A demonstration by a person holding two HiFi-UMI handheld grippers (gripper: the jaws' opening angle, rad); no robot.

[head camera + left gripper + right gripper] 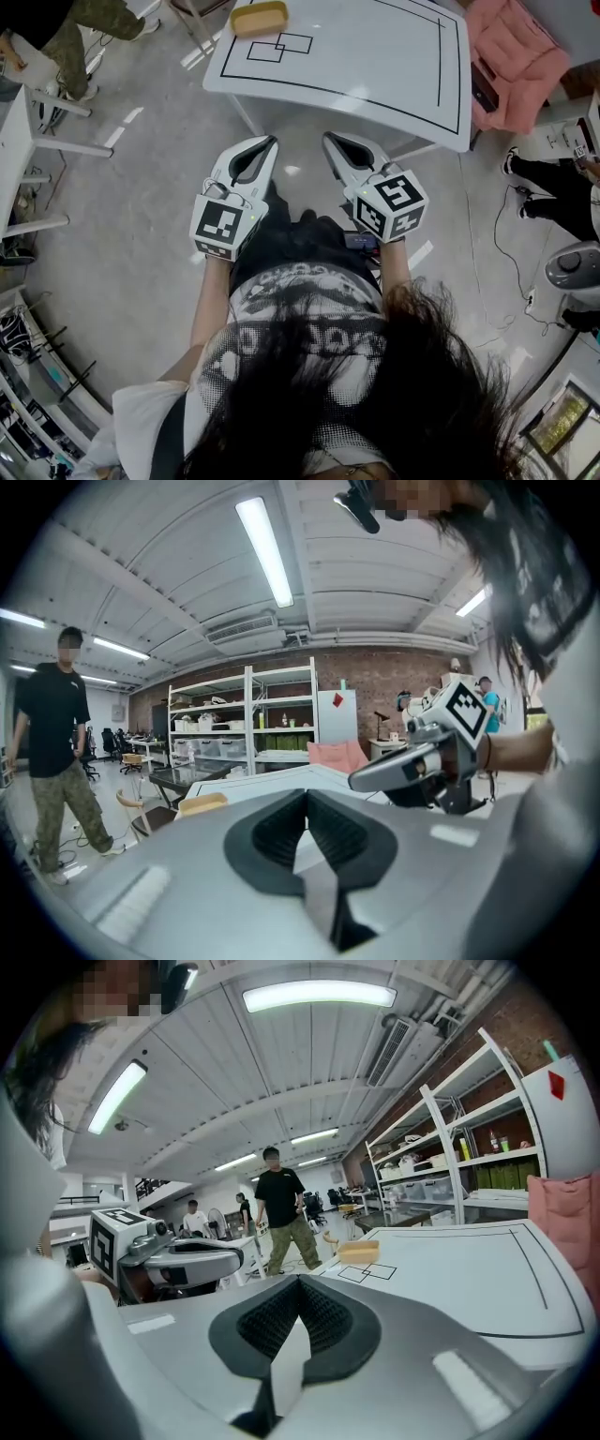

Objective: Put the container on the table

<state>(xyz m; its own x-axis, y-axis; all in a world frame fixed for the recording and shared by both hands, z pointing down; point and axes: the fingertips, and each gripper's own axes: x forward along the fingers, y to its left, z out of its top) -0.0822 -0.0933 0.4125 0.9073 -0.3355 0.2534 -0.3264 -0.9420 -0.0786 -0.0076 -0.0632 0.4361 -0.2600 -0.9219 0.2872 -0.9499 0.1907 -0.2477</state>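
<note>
Head view: container (259,18) on table (375,70), pink cushion (520,61) alongside

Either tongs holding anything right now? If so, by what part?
Nothing held: the left tongs and the right tongs are both shut with nothing between the jaws. The yellow container sits on the white table, apart from both.

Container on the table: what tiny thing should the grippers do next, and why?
Probably just lower both grippers and rest. The yellow container already sits on the table's far corner, beside the drawn squares. The left gripper and right gripper both have shut jaws with nothing between them, and hang short of the table, so nothing seems left to carry.
</note>
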